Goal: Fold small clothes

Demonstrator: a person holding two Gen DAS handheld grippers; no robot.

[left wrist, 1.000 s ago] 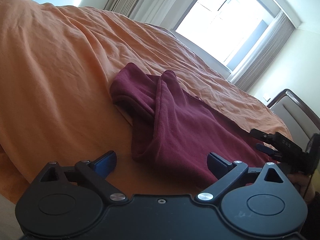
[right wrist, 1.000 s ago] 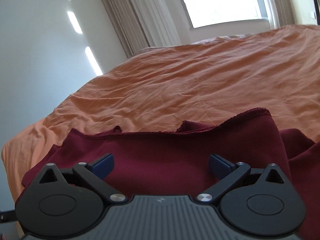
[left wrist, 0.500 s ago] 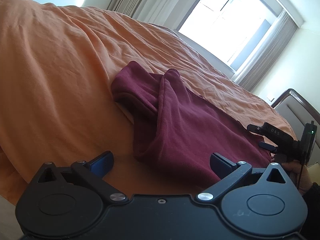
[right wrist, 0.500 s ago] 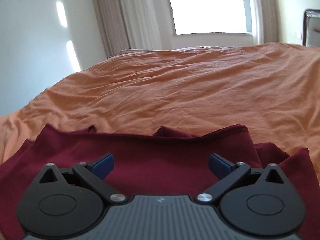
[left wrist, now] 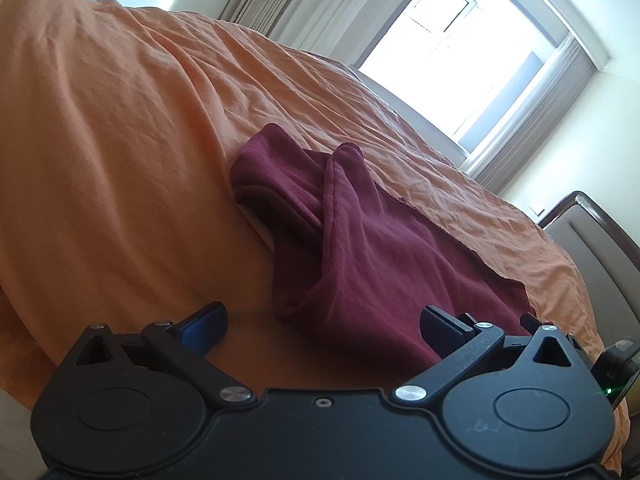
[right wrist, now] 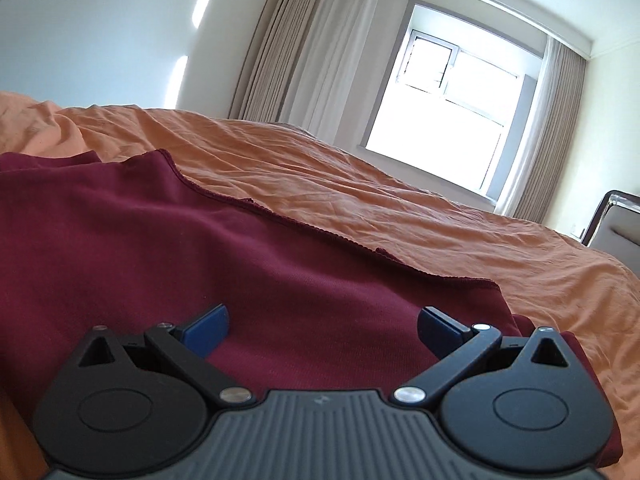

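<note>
A dark red garment lies partly folded on an orange bed cover, its far end bunched into a ridge. My left gripper hovers open just over the garment's near edge, with nothing between its blue-padded fingers. In the right wrist view the same dark red garment spreads flat, its hemmed edge running diagonally. My right gripper stands open low above that cloth, holding nothing. A bit of the right gripper's body shows at the left wrist view's right edge.
The orange bed cover stretches wide on all sides of the garment. A bright window with curtains is at the far wall. A padded headboard rises at the right.
The right gripper has swung to the right, so the garment's hem now runs diagonally and the window has come into full view. The left gripper moved only a little. The right gripper shows lower in the left view.
</note>
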